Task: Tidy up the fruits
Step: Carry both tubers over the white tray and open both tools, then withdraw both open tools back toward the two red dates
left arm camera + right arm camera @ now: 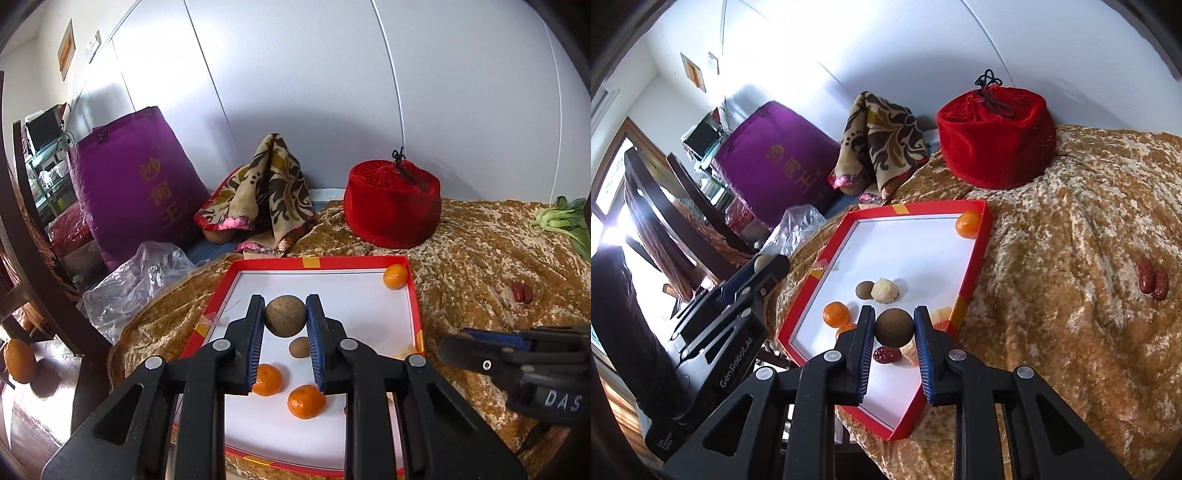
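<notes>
My left gripper point(285, 301) is shut on a round brown fruit point(286, 316), held above the red-rimmed white tray point(415, 295). Under it lie two oranges point(266, 379) point(306, 401) and a small brown ball point(299, 347); a third orange point(395, 276) sits in the far right corner. My right gripper point(894, 311) is shut on a darker brown round fruit point(894, 327) over the tray's near right side point(975, 266). Below it lie a red date point(886, 355), a whitish peeled fruit point(884, 290) and yellowish pieces point(940, 314).
Two red dates point(1152, 281) lie on the golden cloth right of the tray. A red velvet pouch point(391, 206), a patterned cloth point(269, 184) and a purple bag point(140, 184) stand behind. Bok choy point(561, 221) is far right, a plastic bag point(140, 280) left, an orange point(18, 360) below on a dark surface.
</notes>
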